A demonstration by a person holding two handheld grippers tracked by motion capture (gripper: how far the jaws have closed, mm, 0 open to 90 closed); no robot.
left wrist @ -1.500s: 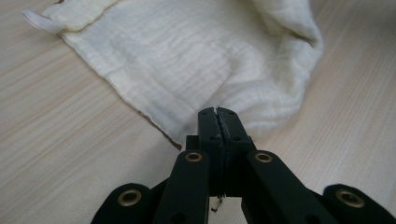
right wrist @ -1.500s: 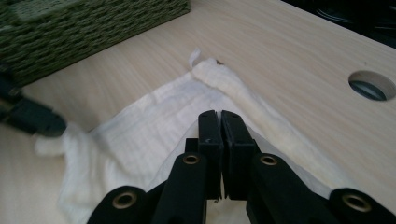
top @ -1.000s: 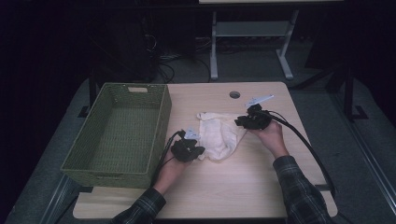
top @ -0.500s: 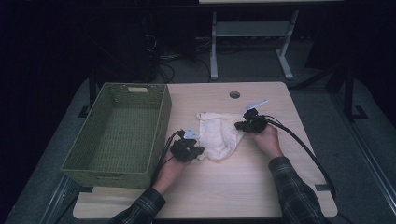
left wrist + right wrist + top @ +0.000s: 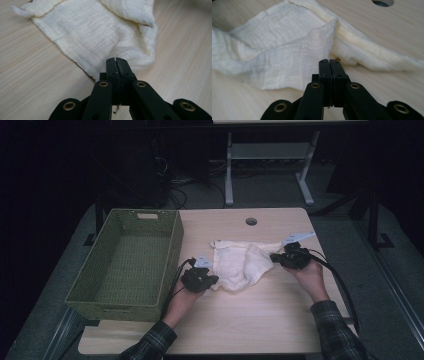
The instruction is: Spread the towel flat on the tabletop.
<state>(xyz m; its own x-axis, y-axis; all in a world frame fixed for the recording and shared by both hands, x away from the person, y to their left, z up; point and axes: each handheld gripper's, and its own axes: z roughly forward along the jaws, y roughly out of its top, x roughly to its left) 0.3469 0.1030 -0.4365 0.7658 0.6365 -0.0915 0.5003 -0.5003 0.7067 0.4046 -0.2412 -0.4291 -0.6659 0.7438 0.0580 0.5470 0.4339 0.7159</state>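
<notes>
Cream muslin cloth [image 5: 239, 264] pinched both ends: left gripper [image 5: 212, 281] clamping seven-o'clock corner, right gripper [image 5: 274, 258] clamping three-o'clock fold.

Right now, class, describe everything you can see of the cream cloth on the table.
The cloth is cream-white, thin and crinkly like gauze, with a visible hem. It lies crumpled and partly folded over itself on the light wooden table, right of the green woven basket. The left gripper is shut on its near corner; the right gripper has just closed on a raised fold at the opposite side. One corner trails toward the table's round hole.
</notes>
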